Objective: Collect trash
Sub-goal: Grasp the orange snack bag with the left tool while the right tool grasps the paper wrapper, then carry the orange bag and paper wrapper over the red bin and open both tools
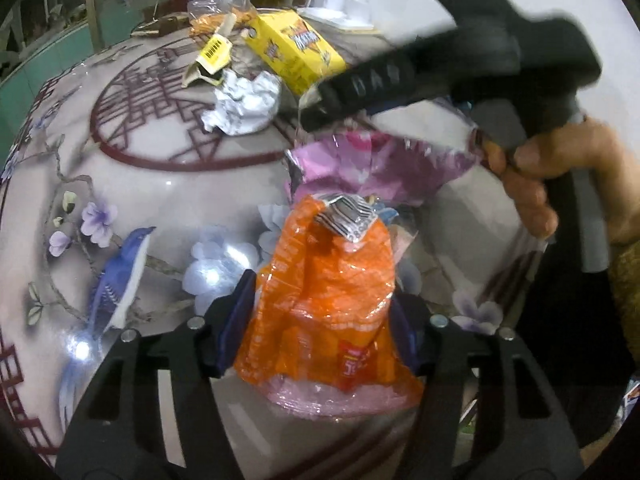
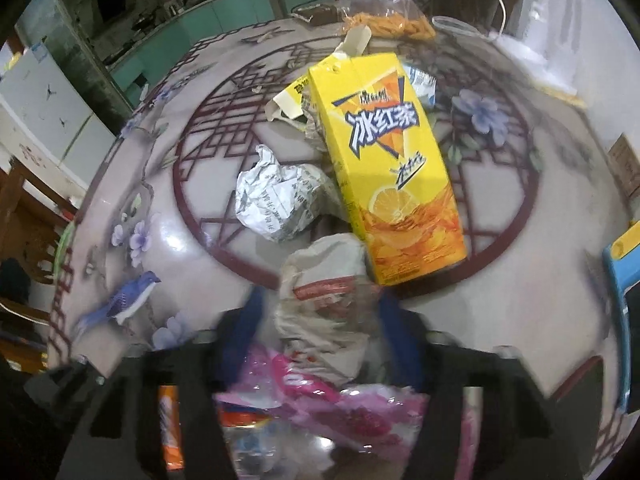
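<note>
Gripping crumpled orange plastic wrapper (image 1: pixel 324 300): left tool (image 1: pixel 320 320); right tool (image 2: pixel 320 320) clamps crumpled beige paper wad (image 2: pixel 324 300) | yellow tea carton (image 2: pixel 384 168) lies on patterned desk (image 2: pixel 500 280)

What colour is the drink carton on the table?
Yellow, orange toward its base, the drink carton shows best in the right wrist view.

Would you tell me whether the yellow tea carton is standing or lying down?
Lying down: the yellow tea carton rests flat on the table, printed face up.

— What is the table (image 2: pixel 132 216) like?
— Round and shiny, with a blue bird (image 2: pixel 128 300), purple flowers and red lines.
— And behind it?
— Green cabinets (image 2: pixel 224 12) and a white fridge (image 2: pixel 44 104).
</note>
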The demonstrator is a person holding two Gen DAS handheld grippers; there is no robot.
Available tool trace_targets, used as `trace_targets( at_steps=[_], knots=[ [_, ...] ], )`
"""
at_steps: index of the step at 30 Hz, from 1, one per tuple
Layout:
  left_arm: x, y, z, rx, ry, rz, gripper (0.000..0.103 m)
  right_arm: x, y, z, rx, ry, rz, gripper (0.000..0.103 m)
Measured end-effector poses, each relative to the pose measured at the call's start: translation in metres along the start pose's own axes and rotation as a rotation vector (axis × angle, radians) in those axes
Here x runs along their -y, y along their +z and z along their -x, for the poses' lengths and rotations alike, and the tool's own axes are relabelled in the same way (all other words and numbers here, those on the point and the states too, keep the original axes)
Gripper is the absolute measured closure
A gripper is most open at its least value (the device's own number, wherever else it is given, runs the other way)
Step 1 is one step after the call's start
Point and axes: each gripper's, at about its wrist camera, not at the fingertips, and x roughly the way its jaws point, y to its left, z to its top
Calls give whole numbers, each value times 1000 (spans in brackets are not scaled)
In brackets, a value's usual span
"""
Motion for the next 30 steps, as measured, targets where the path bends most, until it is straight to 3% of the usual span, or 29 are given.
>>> trace_targets(
  at_steps=[6, 9, 19, 25, 30],
  knots=[
    [-12, 5, 27, 66, -13, 40, 44, -1, -2, -14, -44, -9, -3, 49],
    [-20, 6, 32, 78, -13, 62, 44, -4, -4, -20, -57, -26, 15, 59],
    [-46, 9, 62, 144, -12, 107, 44, -11, 2, 5, 81, -35, 42, 66],
    [-78, 9, 88, 208, 25, 179, 44, -5, 5, 14, 109, 7, -15, 67],
    [-108, 10, 117, 279, 78, 265, 43, -17, 7, 28, 146, 0, 7, 67]
  ],
)
